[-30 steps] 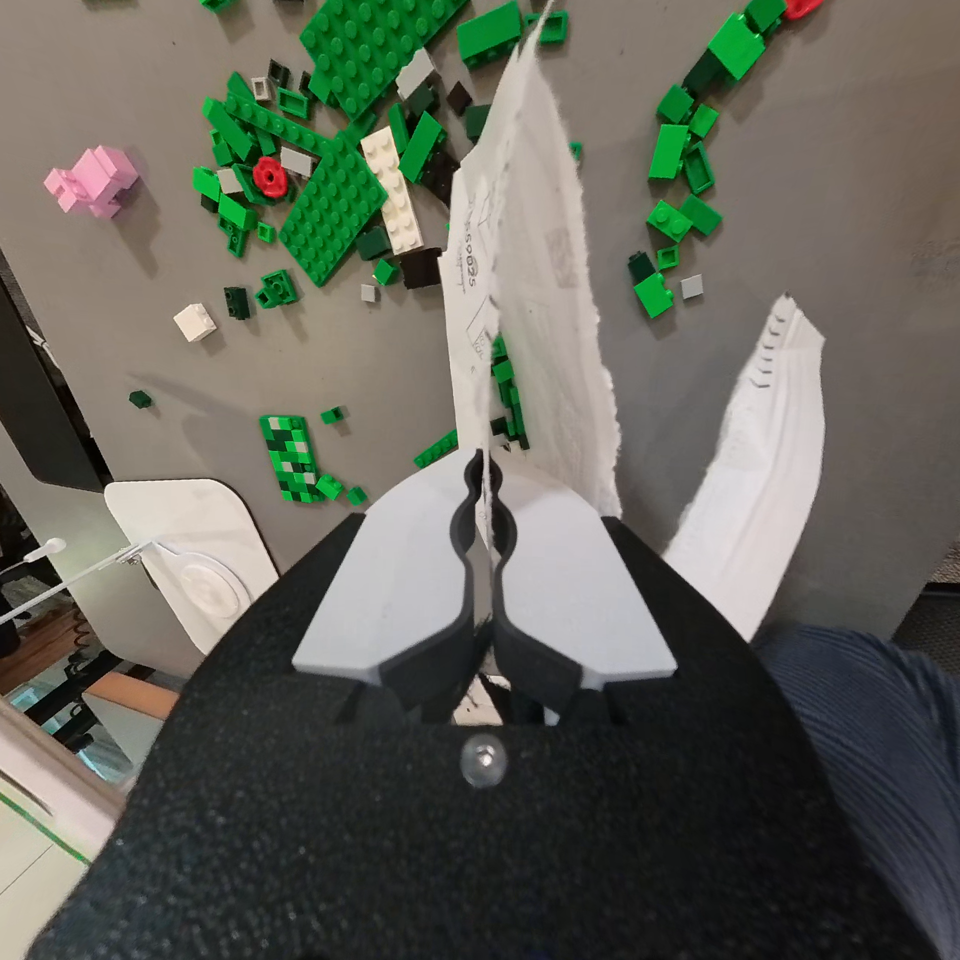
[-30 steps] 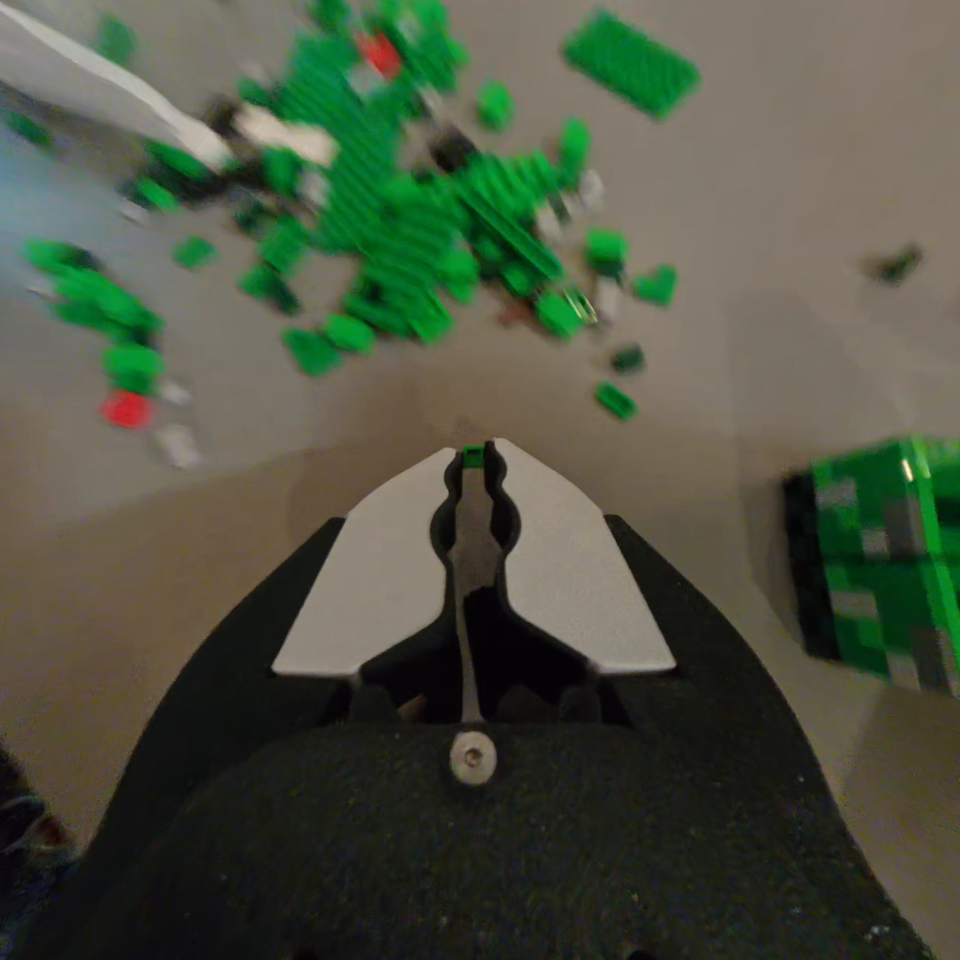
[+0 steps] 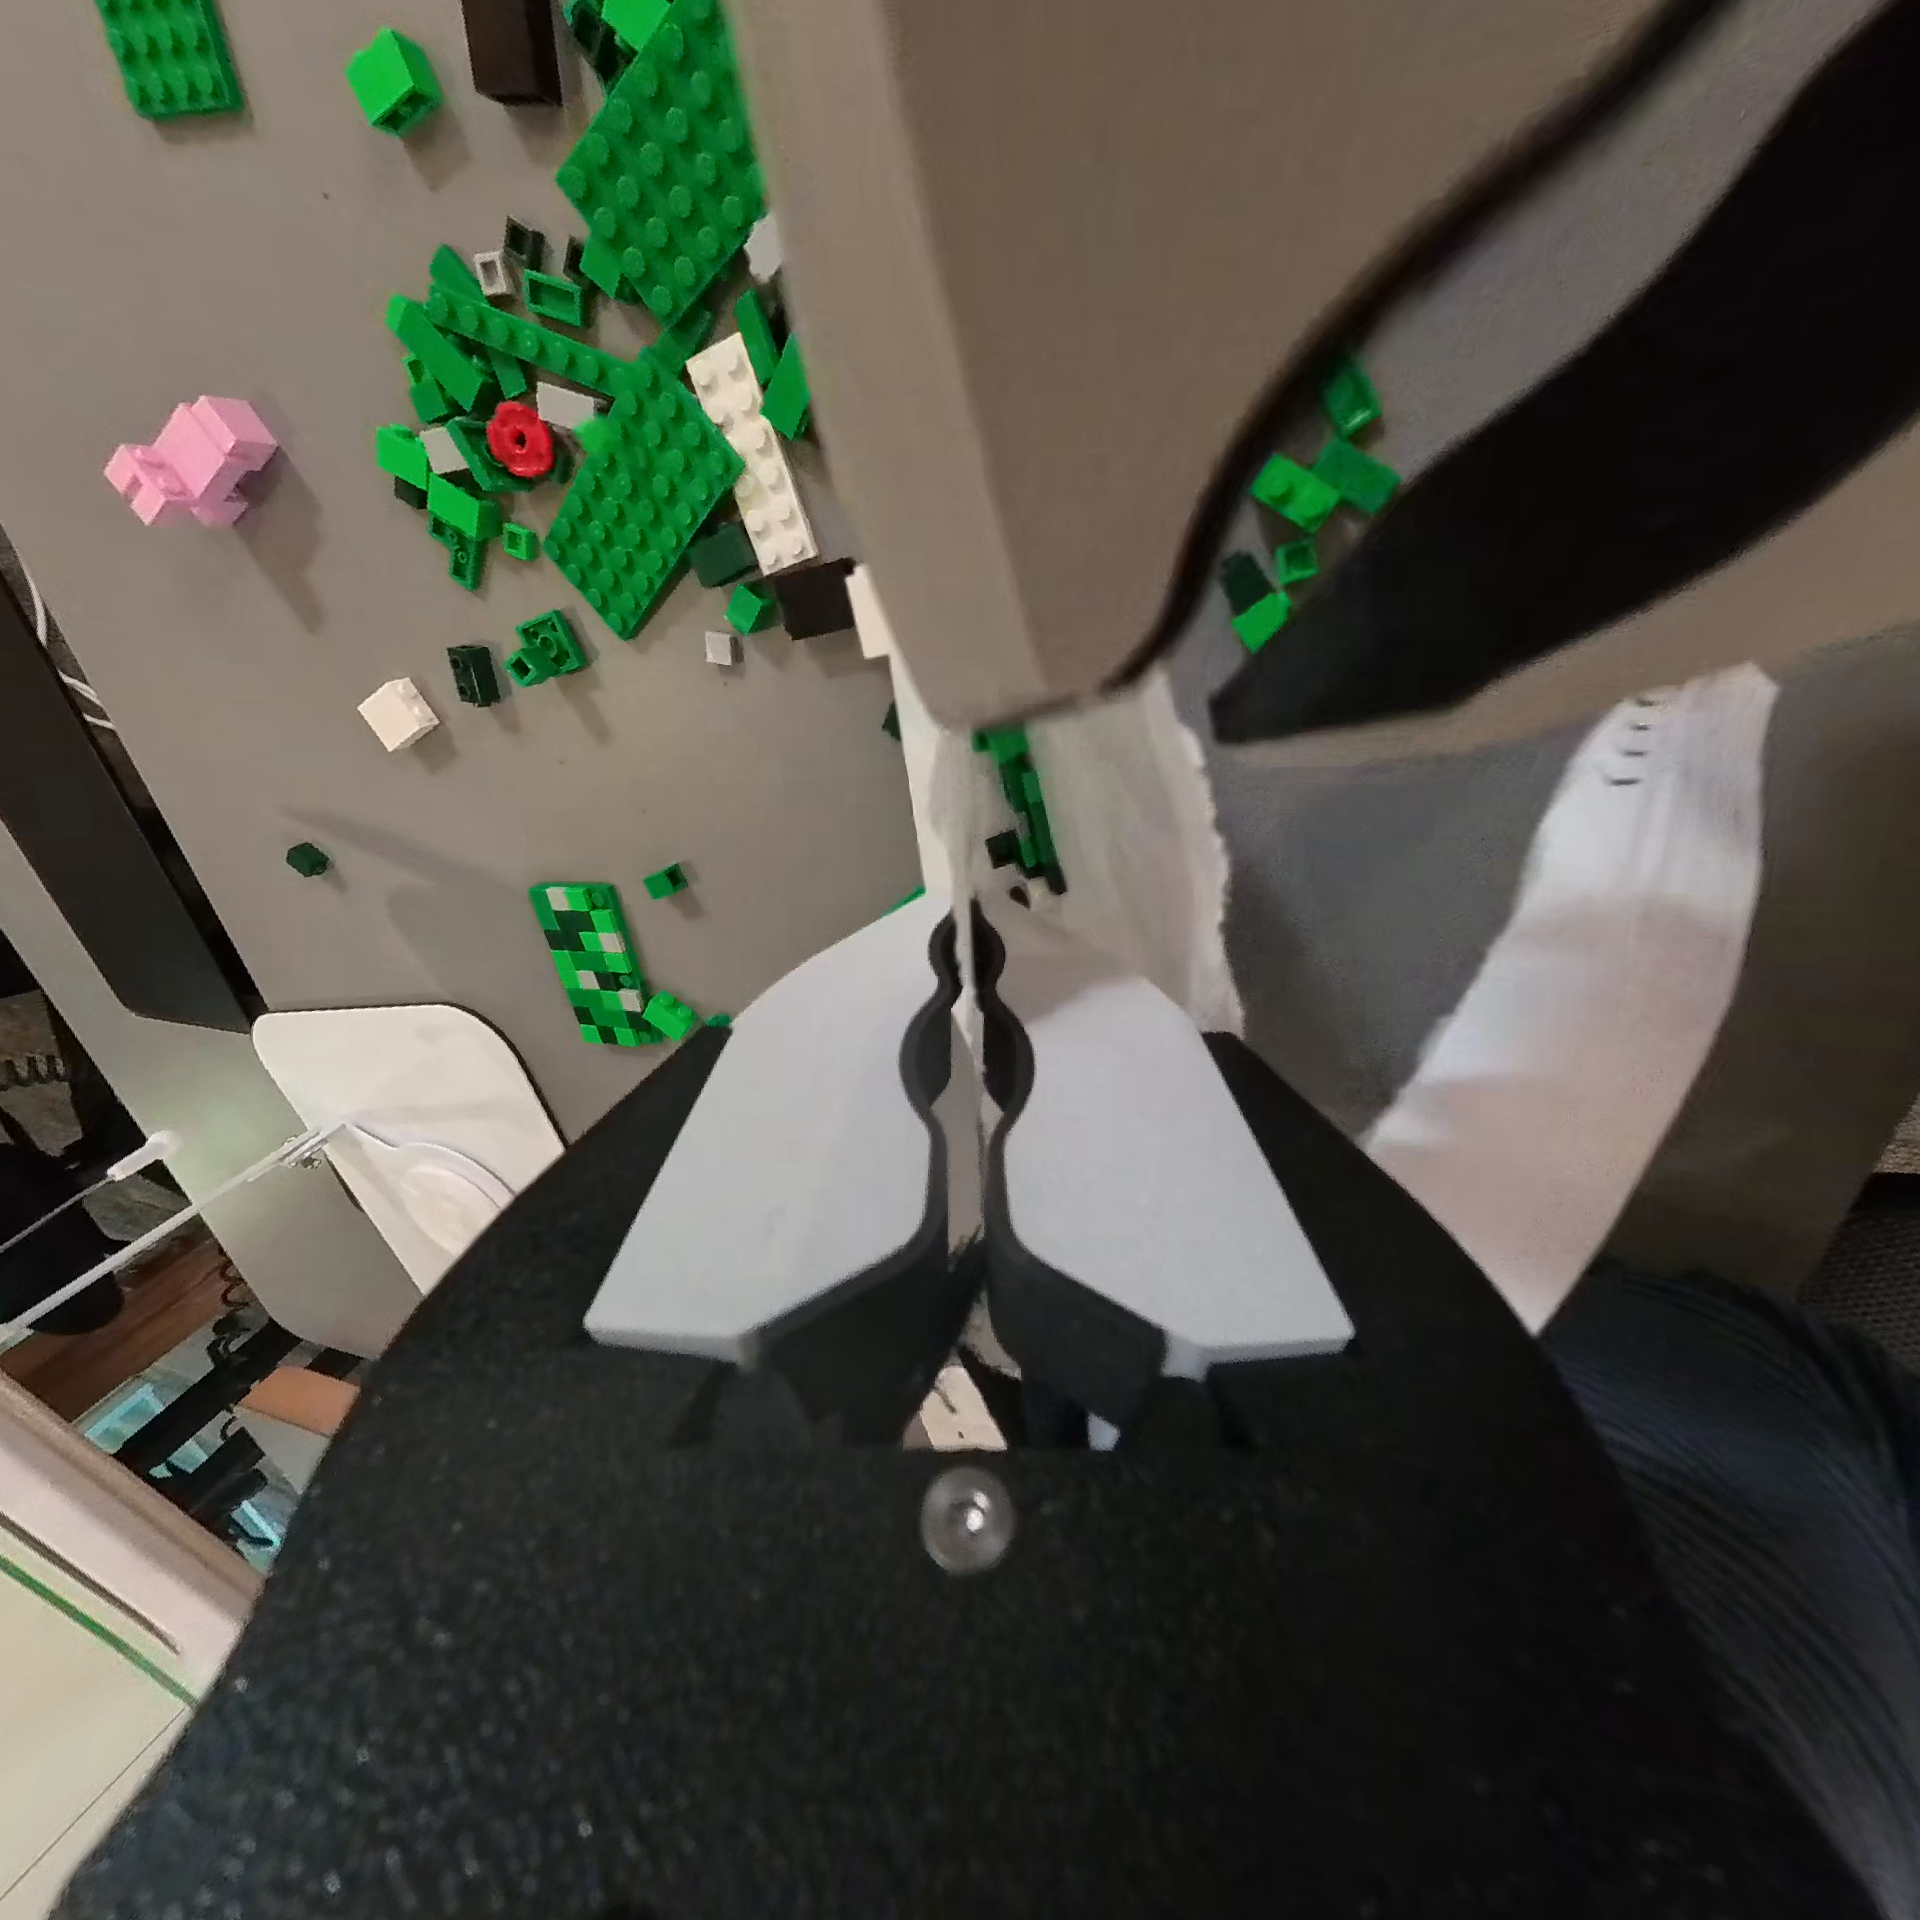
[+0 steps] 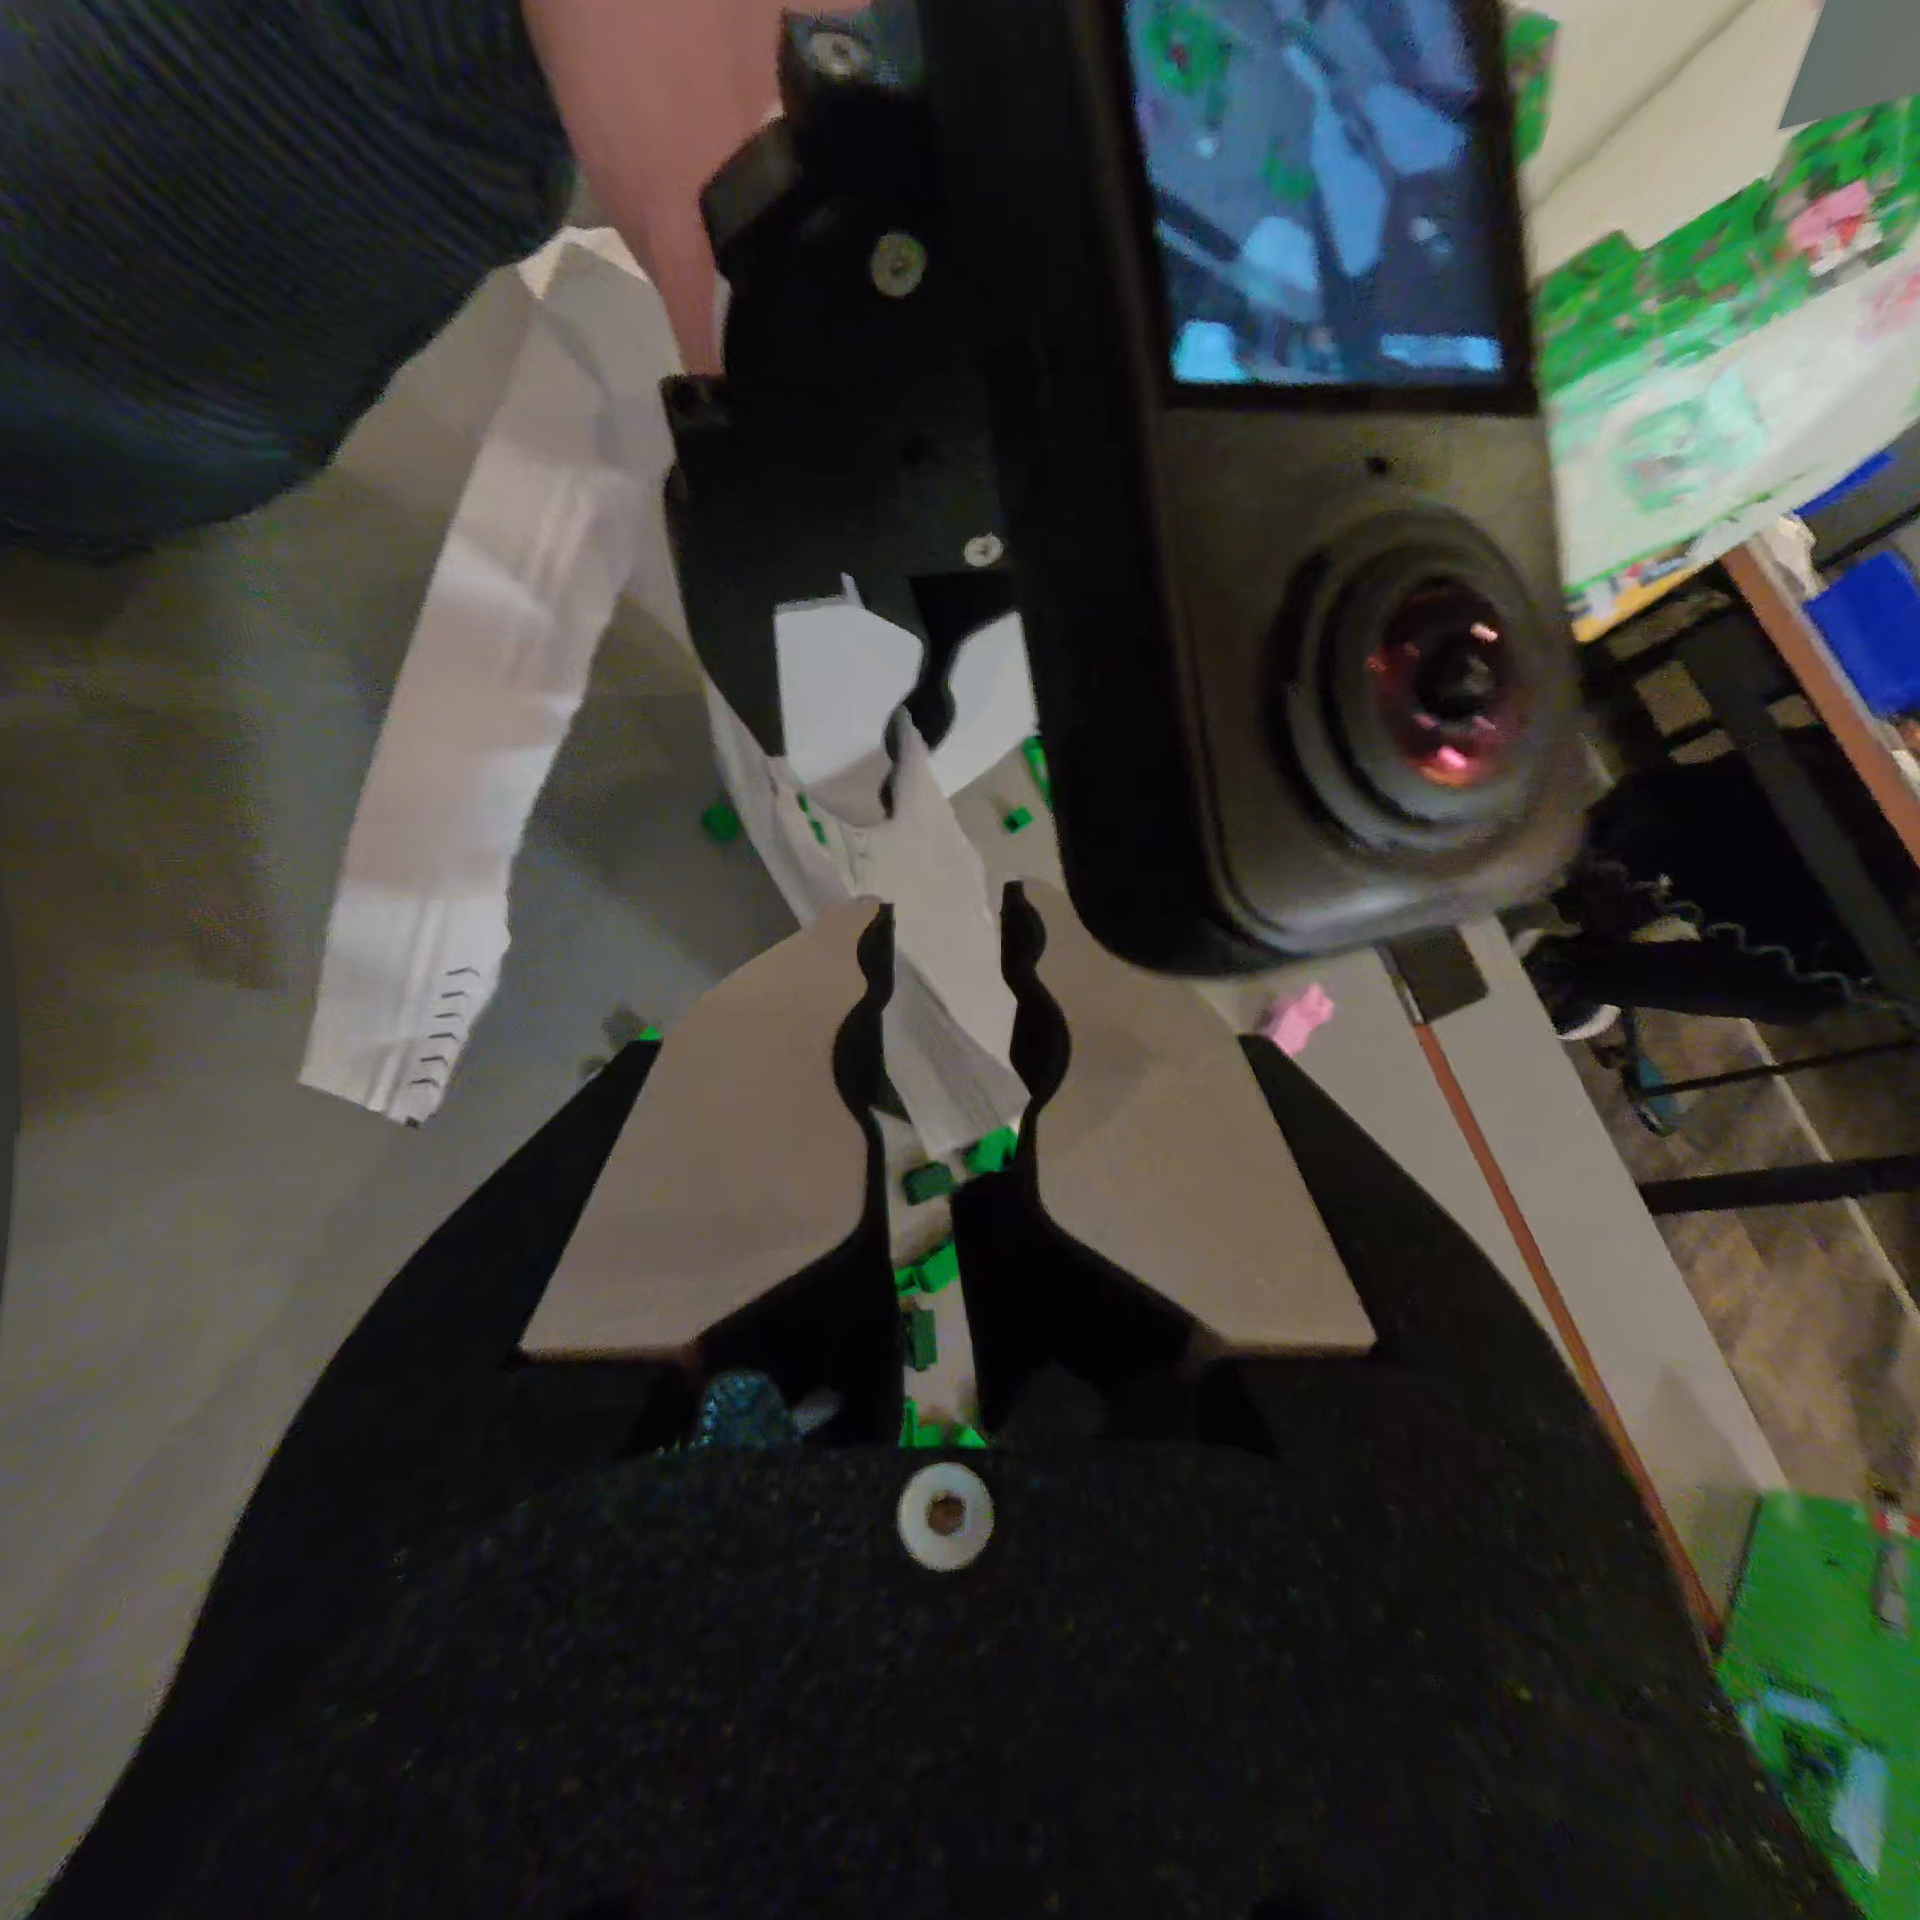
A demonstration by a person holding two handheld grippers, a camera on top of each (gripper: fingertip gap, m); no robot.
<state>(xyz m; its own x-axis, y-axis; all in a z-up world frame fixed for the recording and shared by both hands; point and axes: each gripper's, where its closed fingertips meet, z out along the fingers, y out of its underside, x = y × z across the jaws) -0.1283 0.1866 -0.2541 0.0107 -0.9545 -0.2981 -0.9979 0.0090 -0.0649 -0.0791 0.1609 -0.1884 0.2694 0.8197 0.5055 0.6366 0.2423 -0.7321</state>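
Note:
My left gripper [image 3: 971, 935] is shut on a torn white paper bag [image 3: 1127, 831] and holds it up over a grey table [image 3: 260, 623]. A long torn flap [image 3: 1621, 935] of the bag hangs off to the right. My right gripper [image 4: 945, 909] is open, with a strip of the bag [image 4: 935, 997] passing between its jaws. One of its grey fingers [image 3: 1039, 416] fills the top of the left wrist view, just above the left tips. In the right wrist view the left gripper [image 4: 894, 769] and its camera [image 4: 1351, 520] loom close ahead.
Loose green bricks and baseplates [image 3: 644, 499] litter the table, with a pink brick figure [image 3: 192, 473], a red round piece [image 3: 520, 438] and a white brick [image 3: 395, 715]. A white pad [image 3: 416, 1122] lies at the table edge. A green box [image 4: 1818, 1662] stands at the right. A dark sleeve [image 4: 208, 260] shows.
My right gripper has swung from above the brick pile to the bag and opened around the strip. My left gripper still grips the bag and now hangs nearer the table.

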